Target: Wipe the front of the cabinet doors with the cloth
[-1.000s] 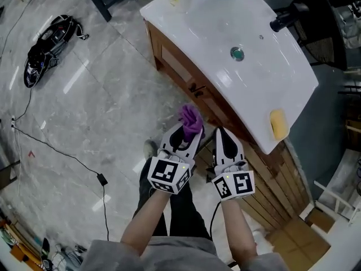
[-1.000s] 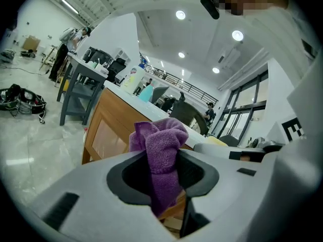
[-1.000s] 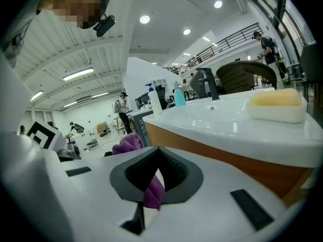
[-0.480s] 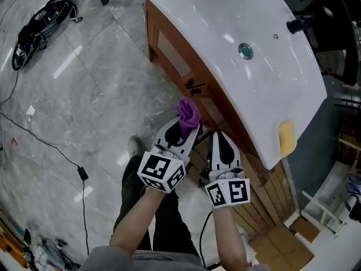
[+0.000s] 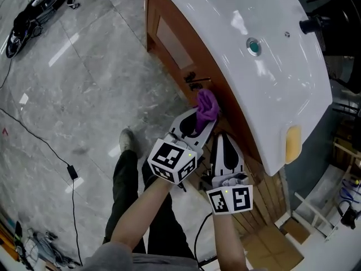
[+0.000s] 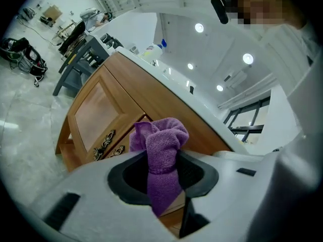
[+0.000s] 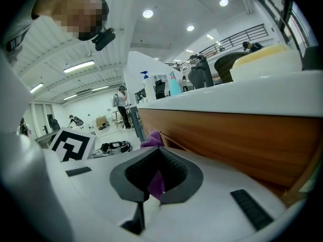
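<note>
Nearest you, your right tongs point(image 5: 224, 137) sit with their jaws drawn together. A sliver of purple shows in the hollow between them, but I judge that to be the cloth seen beyond them, not something they hold. Just to their left and reaching slightly farther, your left tongs point(image 5: 200, 120) are clamped on the purple cloth point(image 5: 207, 105). The cloth's tail runs down between the jaws and its bunched head stands out past the tips. That head is the working end, and it lies right up against the wooden cabinet front under the overhang of the white basin surface point(image 5: 225, 21). From these views you cannot tell whether it is pressing on the wood or just short of it. What the coming move turns on is this: the cabinet front runs as a long band from near right to far left, and the cloth meets it at the near end. So the doors lie ahead and to the left of the cloth, and the left hand is the one placed to wipe. Beyond the cloth come the two dark ornate handles point(image 5: 194, 82), then the panelled cabinet door point(image 5: 171, 40) farther left. I judge that any stroke should travel along that line with the cloth head kept turned toward the wood, and the handles look likely to snag it.
</note>
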The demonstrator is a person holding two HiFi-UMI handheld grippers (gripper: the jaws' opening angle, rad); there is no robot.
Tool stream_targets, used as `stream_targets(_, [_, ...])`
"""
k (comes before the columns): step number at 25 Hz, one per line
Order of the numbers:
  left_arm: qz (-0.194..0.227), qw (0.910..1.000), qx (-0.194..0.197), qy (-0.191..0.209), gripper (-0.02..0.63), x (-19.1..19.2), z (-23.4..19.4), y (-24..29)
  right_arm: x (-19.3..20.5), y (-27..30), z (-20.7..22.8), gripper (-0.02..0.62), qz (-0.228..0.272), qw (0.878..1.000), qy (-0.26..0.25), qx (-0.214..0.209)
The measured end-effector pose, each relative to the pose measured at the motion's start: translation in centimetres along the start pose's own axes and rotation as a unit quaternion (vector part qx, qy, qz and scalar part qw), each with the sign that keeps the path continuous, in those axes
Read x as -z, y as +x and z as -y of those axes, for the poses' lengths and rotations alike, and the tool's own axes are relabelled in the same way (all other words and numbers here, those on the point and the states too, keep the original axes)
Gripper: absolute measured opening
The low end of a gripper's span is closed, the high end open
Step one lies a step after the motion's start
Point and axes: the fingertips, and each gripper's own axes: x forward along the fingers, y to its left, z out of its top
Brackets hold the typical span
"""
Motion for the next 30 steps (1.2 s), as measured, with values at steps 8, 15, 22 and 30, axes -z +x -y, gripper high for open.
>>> stream_targets(8, [-0.004, 0.9999, 0.009, -0.009, 0.130, 1.5, -0.7, 2.6, 1.4, -0.7, 1.3, 0.009, -0.012, 1.000, -0.004, 0.003])
stream_targets(15, [-0.005, 0.9998, 0.010, -0.016, 0.130, 1.8, -0.9, 3.4, 2.3, -0.7, 2.5, 0.009, -0.019, 1.000, 0.003, 0.007])
stream_targets(22, [-0.016, 0.9991, -0.012, -0.039, 0.129, 3.2, -3.5, 4.0, 3.1, -0.3, 2.7, 0.009, -0.020, 1.000, 0.011, 0.007])
stream_targets(30, [-0.022, 0.9988, -0.020, -0.039, 0.130, 5.5, -5.1, 4.8, 4.8, -0.4, 4.2, 0.009, -0.029, 0.999, 0.015, 0.014])
